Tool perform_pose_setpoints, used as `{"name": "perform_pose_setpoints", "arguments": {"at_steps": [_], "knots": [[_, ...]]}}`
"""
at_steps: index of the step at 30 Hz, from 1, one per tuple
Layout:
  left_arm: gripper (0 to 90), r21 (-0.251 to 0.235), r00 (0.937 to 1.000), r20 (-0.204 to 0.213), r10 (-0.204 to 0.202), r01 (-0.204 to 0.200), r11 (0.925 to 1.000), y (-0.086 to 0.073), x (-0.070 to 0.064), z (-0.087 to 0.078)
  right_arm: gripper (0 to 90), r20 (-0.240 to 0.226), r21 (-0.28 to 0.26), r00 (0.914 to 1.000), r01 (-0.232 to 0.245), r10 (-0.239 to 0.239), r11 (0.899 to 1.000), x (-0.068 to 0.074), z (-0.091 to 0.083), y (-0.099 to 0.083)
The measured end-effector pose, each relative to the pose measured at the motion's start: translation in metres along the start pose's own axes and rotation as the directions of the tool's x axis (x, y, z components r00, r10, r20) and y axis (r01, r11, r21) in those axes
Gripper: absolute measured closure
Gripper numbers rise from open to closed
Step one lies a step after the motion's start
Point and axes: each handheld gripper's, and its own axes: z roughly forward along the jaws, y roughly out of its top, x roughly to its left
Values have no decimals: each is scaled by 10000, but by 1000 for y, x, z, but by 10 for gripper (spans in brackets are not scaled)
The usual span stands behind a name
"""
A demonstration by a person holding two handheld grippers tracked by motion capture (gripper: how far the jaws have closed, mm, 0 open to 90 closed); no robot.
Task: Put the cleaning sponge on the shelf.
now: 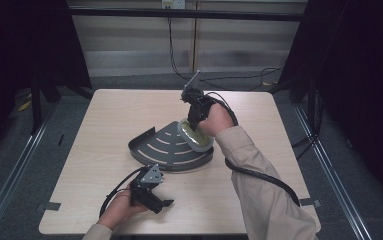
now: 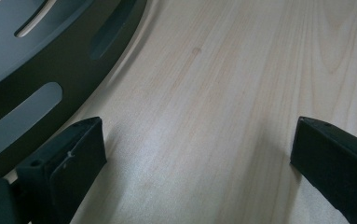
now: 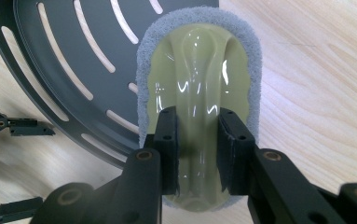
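Scrubbing pad [image 3: 197, 84] pinched by its ridged handle in right gripper [image 3: 197, 140], laid over rim of slotted tray [image 1: 164, 147] for wiping. Left gripper [image 1: 151, 192] spread, resting on bench [image 1: 104, 115] nearby.

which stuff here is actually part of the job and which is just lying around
In the job:
- scrubbing pad with pale green handle, clamped in the right gripper
- dark slotted tray, under the pad's edge
- left gripper, open, resting on the table near the tray

Lying about:
- cables on the floor beyond the table
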Motion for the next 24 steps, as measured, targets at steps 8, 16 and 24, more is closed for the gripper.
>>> {"name": "perform_pose_setpoints", "arguments": {"at_steps": [8,16,24], "knots": [[26,-4,10000,-2,-22,22,10000,0,0,0,719,-48,-11,10000,59,-59,10000,5,2,2],[26,-33,10000,-2,-3,3,10000,0,0,0,719,-161,61,9998,76,-75,10000,7,10,3],[26,-26,10000,0,-17,17,10000,0,0,0,719,-157,95,9998,79,-78,9999,7,19,3]]}}
